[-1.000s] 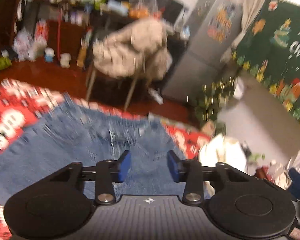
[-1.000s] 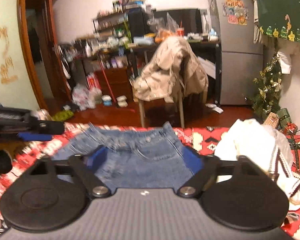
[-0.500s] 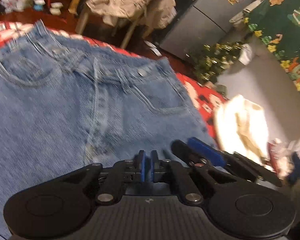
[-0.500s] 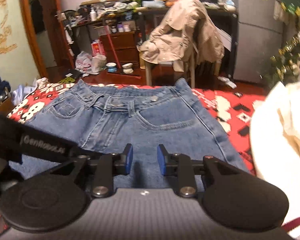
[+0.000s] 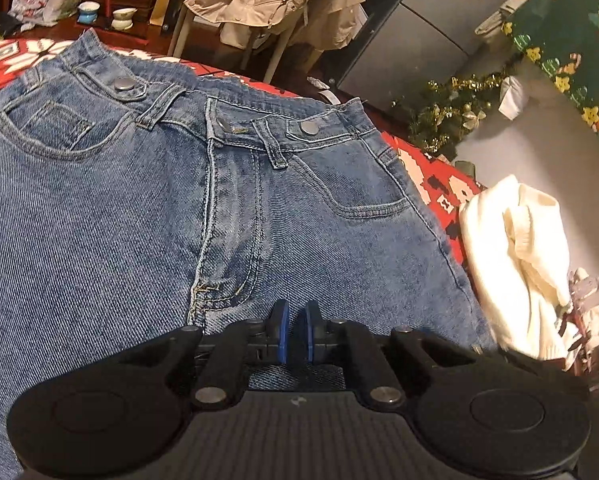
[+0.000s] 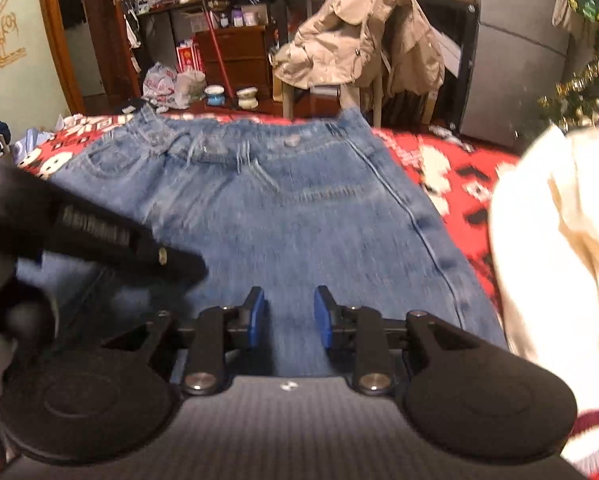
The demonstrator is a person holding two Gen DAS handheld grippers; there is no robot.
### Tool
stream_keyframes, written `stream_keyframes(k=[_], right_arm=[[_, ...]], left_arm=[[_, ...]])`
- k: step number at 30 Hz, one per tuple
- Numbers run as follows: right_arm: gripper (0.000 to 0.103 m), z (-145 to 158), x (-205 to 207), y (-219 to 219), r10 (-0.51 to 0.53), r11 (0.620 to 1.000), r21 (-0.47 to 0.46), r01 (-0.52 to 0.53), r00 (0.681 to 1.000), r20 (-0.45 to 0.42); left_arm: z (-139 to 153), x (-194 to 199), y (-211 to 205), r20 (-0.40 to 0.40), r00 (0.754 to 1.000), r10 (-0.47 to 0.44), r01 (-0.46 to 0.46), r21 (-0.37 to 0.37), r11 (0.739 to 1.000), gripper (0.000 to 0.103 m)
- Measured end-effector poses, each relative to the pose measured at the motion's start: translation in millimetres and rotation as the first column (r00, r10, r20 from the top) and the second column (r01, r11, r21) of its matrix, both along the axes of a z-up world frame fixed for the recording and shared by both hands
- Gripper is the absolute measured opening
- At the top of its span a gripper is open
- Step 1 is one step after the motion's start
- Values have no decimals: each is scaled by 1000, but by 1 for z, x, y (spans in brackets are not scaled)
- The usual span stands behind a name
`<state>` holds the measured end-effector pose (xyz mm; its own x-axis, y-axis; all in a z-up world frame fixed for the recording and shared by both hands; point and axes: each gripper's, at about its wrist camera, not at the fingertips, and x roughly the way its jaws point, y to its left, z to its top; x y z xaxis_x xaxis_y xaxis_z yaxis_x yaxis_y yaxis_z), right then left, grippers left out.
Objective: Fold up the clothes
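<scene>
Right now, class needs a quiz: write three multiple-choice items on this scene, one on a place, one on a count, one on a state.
1. Where does the cream sweater lie?
A. right of the jeans
B. on the chair
C. under the jeans

2. How many metal buttons show on the waistband?
A. one
B. three
C. five

3. How stands the right hand-held gripper?
A. clamped on the sweater
B. shut on nothing
C. open above the jeans

Key: 1 A, it lies at the jeans' right edge; 2 B, three studs in the left view; 3 C, a gap shows between its blue pads.
</scene>
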<state>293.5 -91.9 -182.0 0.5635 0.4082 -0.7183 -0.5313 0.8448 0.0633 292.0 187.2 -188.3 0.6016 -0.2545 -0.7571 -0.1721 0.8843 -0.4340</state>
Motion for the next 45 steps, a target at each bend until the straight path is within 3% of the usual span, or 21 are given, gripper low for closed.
stream_keyframes(k=[7, 11, 15, 17, 22, 28, 31, 33, 38, 42, 45], right_arm=[[31, 14, -7, -37, -7, 1000, 24, 9, 997, -71], [31, 27, 11, -47, -103, 992, 69, 101, 994, 25], [29, 17, 39, -40, -149, 985, 97, 144, 988, 43], [29, 7, 45, -36, -161, 985, 66, 159, 987, 19], [27, 1, 30, -43, -140, 989, -39, 141, 990, 27], [28, 7, 21, -71, -174, 985, 5, 174, 984, -29], [29, 25, 23, -84, -200, 968, 151, 201, 979, -23], [23, 35, 32, -84, -204, 952, 225, 210, 978, -49], [18, 50, 81, -57, -142, 975, 158, 153, 987, -78], [3, 61, 123, -33, -94, 989, 104, 104, 991, -95], [0, 56, 148, -7, -47, 997, 58, 52, 995, -85]], left_arm=[[-1, 1, 2, 2, 1000, 6, -6, -15, 1000, 8], [0, -1, -1, 17, 1000, -3, 3, -29, 1000, 9], [-2, 1, -10, 26, 999, -39, 40, -71, 997, 9], [-3, 2, -13, 24, 999, -44, 45, -49, 998, 10], [-5, 5, -11, 14, 999, -31, 32, -72, 997, 11], [-3, 6, -11, 6, 1000, -16, 16, -72, 997, 11], [-2, 7, -8, 11, 1000, 6, -5, -90, 996, 11], [0, 6, 0, 23, 999, 42, -39, -110, 993, 12], [0, 5, 24, 3, 989, 150, -148, -124, 981, 11], [-1, 5, 39, -9, 980, 197, -196, -152, 969, 9], [12, 2, 34, 42, 979, 200, -198, -49, 979, 8]])
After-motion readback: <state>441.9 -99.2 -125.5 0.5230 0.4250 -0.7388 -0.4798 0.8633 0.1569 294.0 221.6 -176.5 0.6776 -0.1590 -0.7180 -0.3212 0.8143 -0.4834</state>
